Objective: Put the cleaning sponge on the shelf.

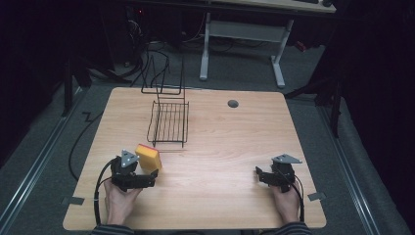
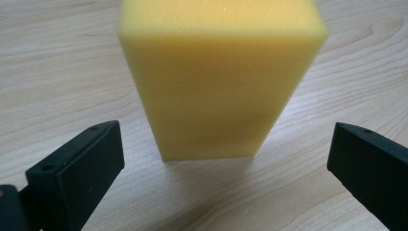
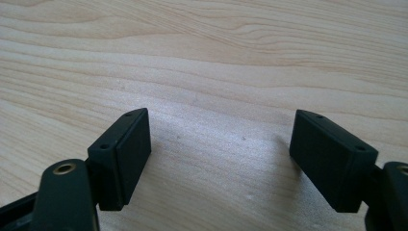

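Sponge [image 1: 148,157], one, yellow with a red face, stands on the table [image 1: 220,147] near the left gripper [image 2: 223,168], long axis running away from it. Jaws wide apart, empty. Right gripper [image 3: 219,159] wide apart, empty. One wire rack [image 1: 169,122] behind.

Room dim; light wood worktop [image 1: 235,147] lit. Grey carpet floor [image 1: 235,66] around it. White-legged desk [image 1: 242,32] behind, cables [image 1: 147,54] beside.

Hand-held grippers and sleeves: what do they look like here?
Each hand-held gripper, left and right, is black with two flat rectangular jaws bearing small screw holes, a grey three-cornered plate on top and a black cable trailing back. The sleeves are dark with thin stripes.
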`<state>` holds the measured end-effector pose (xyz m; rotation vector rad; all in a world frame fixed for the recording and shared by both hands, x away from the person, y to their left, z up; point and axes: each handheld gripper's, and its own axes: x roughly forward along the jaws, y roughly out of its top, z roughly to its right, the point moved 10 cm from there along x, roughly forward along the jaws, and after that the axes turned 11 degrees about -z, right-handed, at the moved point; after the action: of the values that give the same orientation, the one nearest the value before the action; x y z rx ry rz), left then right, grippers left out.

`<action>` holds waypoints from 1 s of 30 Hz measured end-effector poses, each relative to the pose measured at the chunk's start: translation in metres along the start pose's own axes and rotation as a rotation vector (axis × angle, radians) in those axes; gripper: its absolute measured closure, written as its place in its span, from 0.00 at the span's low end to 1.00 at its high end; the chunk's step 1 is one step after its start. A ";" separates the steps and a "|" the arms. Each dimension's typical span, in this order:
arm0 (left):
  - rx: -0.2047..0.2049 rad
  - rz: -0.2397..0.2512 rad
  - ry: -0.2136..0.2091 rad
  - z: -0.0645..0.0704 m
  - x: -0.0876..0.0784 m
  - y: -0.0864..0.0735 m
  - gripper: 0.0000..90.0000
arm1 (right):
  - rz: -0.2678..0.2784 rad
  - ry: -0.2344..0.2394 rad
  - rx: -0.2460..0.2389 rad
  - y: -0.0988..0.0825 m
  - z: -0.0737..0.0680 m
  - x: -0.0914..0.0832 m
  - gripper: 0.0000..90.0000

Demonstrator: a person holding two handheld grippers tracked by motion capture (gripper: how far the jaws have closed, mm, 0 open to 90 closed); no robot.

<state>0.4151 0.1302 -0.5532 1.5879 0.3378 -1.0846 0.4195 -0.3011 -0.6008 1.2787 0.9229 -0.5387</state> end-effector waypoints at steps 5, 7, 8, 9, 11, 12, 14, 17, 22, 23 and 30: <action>0.004 -0.003 0.004 0.000 0.001 0.006 0.00 | 0.000 0.000 0.000 0.000 0.000 0.000 0.25; 0.008 -0.001 0.010 0.000 0.001 0.009 0.00 | 0.000 0.000 0.000 0.000 0.000 0.000 0.25; 0.009 -0.001 0.011 0.000 0.002 0.011 0.00 | 0.000 0.000 0.000 0.000 0.000 0.000 0.25; 0.007 -0.001 0.011 0.000 0.002 0.012 0.00 | -0.001 0.000 0.002 0.000 0.000 0.000 0.25; 0.007 -0.002 0.013 0.000 0.002 0.013 0.00 | 0.000 0.000 0.001 0.000 0.000 0.000 0.25; 0.007 -0.003 0.018 -0.001 0.003 0.014 0.00 | 0.000 0.000 0.000 0.000 0.000 0.000 0.25; 0.006 -0.005 0.022 -0.002 0.004 0.016 0.00 | 0.000 0.000 0.000 0.000 0.000 0.000 0.25; -0.002 0.000 0.024 -0.003 0.006 0.019 0.00 | 0.000 0.000 -0.001 0.000 0.000 0.000 0.25; -0.005 -0.004 0.031 -0.005 0.011 0.021 0.00 | -0.001 -0.001 -0.001 0.000 0.000 0.000 0.25; -0.007 -0.005 0.028 -0.005 0.012 0.022 0.00 | 0.000 0.000 0.001 0.000 0.000 0.000 0.25; -0.007 -0.013 0.035 -0.005 0.019 0.025 0.00 | 0.001 -0.001 -0.003 0.000 0.000 0.000 0.25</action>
<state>0.4457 0.1202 -0.5530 1.6022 0.3750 -1.0655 0.4196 -0.3013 -0.6008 1.2763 0.9221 -0.5371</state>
